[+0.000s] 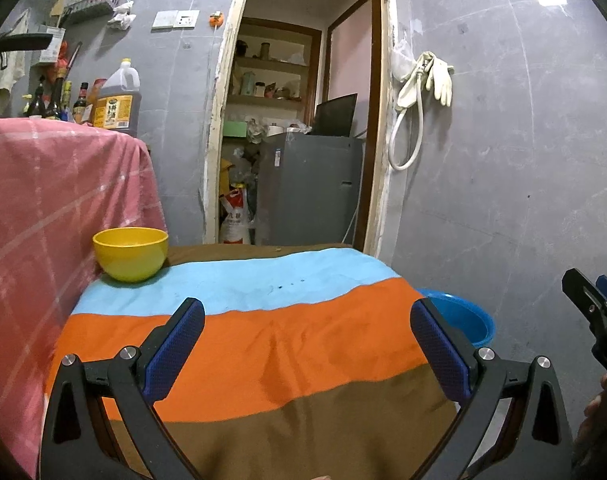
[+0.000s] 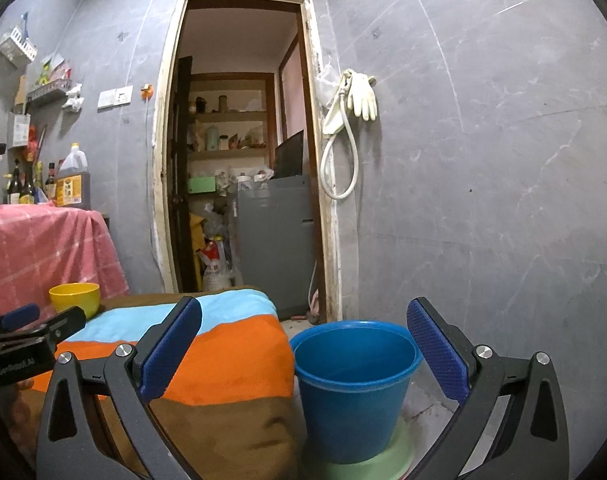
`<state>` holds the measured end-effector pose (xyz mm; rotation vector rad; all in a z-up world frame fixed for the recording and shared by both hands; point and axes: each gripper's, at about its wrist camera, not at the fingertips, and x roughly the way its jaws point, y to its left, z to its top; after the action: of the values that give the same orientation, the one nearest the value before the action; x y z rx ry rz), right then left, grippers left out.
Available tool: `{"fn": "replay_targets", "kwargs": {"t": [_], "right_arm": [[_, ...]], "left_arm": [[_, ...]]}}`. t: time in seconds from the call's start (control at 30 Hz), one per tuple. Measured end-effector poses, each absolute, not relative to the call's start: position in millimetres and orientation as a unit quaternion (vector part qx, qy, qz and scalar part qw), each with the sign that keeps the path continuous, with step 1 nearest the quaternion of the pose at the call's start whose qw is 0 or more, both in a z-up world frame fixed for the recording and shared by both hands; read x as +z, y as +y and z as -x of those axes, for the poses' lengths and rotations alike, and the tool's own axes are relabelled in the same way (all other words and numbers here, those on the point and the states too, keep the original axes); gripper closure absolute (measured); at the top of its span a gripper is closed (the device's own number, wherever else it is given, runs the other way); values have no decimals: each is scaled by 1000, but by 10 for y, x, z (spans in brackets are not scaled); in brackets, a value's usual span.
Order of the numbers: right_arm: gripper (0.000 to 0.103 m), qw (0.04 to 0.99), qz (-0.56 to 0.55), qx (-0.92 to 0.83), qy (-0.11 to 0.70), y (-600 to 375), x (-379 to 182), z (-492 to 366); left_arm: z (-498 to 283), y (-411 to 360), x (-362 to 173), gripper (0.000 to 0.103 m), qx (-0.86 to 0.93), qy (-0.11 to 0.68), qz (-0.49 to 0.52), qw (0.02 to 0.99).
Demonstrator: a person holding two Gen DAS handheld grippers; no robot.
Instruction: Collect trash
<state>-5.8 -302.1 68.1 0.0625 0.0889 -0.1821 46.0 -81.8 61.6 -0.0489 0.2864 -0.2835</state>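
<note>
A blue plastic bucket (image 2: 353, 384) stands on a pale green base on the floor, right of the low table; its rim shows in the left wrist view (image 1: 463, 312). A yellow bowl (image 1: 130, 253) sits at the table's far left corner, also in the right wrist view (image 2: 74, 298). My left gripper (image 1: 307, 344) is open and empty above the striped cloth (image 1: 263, 344). My right gripper (image 2: 303, 348) is open and empty, just above and in front of the bucket. No loose trash shows on the cloth.
A pink checked cloth (image 1: 43, 216) covers a higher counter on the left with an oil jug (image 1: 117, 100) and bottles. An open doorway (image 2: 243, 160) leads to a storeroom with a grey cabinet (image 2: 275, 236). Gloves and a hose (image 2: 351, 120) hang on the grey wall.
</note>
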Motion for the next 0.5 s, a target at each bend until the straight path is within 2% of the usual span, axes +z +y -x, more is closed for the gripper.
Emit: {"fn": "replay_targets", "kwargs": {"t": [0.5], "right_arm": [[0, 997, -20, -70, 36, -2745, 468, 381]], "left_arm": [[22, -631, 442, 2, -102, 134, 18, 986]]}}
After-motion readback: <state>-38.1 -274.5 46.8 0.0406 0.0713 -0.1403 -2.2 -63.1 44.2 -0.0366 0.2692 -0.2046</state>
